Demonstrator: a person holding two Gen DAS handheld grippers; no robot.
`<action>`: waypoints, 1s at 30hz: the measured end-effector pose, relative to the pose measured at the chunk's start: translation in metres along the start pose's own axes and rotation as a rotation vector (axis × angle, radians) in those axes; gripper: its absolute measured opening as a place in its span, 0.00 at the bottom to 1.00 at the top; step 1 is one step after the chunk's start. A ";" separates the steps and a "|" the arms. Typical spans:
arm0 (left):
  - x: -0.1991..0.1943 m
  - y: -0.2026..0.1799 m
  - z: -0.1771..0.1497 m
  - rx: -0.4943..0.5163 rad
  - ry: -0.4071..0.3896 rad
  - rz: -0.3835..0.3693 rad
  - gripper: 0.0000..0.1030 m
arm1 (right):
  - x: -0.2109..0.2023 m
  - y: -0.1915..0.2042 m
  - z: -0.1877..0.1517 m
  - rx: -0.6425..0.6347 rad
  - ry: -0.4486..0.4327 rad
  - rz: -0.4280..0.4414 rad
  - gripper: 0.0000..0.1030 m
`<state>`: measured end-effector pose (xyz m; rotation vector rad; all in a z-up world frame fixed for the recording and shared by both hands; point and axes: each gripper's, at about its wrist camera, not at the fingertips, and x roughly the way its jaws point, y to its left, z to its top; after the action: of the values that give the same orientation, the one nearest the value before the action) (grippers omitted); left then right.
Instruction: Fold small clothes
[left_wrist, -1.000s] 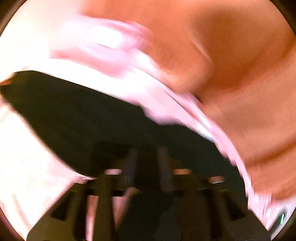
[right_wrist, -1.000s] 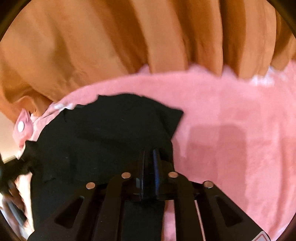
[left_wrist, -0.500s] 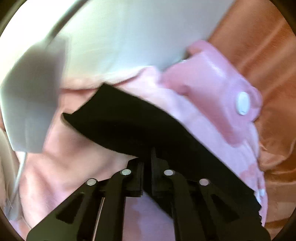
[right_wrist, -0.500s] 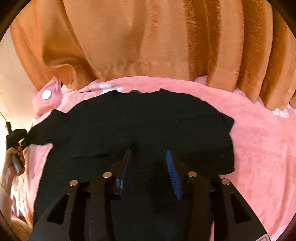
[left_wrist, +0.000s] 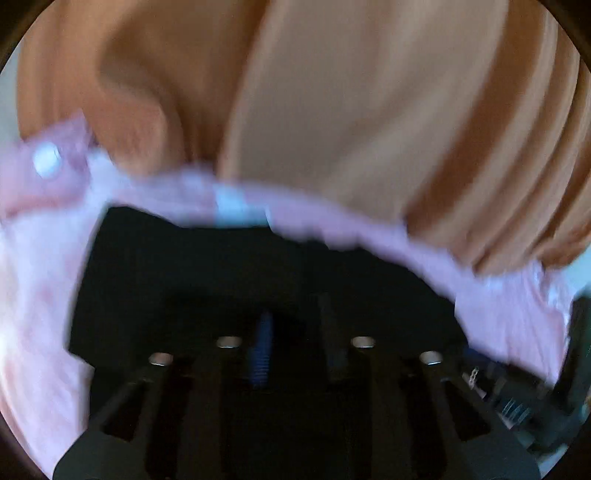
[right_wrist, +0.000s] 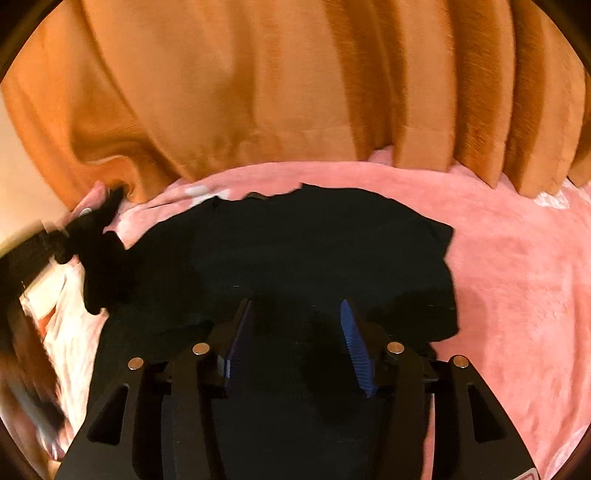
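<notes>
Left wrist view, blurred throughout: the left gripper (left_wrist: 295, 325) hangs over a black garment (left_wrist: 192, 273) spread on a pink fleece blanket (left_wrist: 33, 295). Its jaws have just been opening and stand apart, with only the dark cloth showing below the gap; the pads do not press on it. An orange curtain (left_wrist: 351, 103) fills the upper half behind the blanket's far edge. A pink pouch with a white snap (left_wrist: 46, 162) lies at the blanket's far left corner.

Right wrist view, sharp: the right gripper (right_wrist: 297, 339) is poised above the same black garment (right_wrist: 314, 243), which lies flat on the pink blanket (right_wrist: 517, 277), one sleeve corner reaching toward the right. Its jaws have just been opening; the blue ribbed pads (right_wrist: 356, 347) stand well apart and clamp nothing. The orange curtain (right_wrist: 277, 81) hangs in folds behind. At the far left edge the other gripper shows as a dark blur by the garment's left sleeve, its fingers unreadable.
</notes>
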<state>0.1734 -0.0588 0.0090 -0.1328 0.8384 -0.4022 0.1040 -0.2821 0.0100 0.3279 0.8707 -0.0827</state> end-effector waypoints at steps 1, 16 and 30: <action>0.006 0.001 -0.010 -0.027 0.042 0.003 0.38 | 0.001 -0.005 0.001 0.016 0.004 -0.005 0.47; -0.055 0.189 -0.007 -0.562 -0.036 0.209 0.67 | 0.016 0.066 -0.007 -0.207 0.026 0.088 0.52; -0.028 0.166 -0.021 -0.551 0.120 0.149 0.67 | 0.052 0.106 0.034 -0.126 0.000 0.207 0.02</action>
<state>0.1899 0.1053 -0.0306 -0.5571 1.0550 -0.0307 0.1837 -0.1895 0.0173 0.2980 0.8332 0.1631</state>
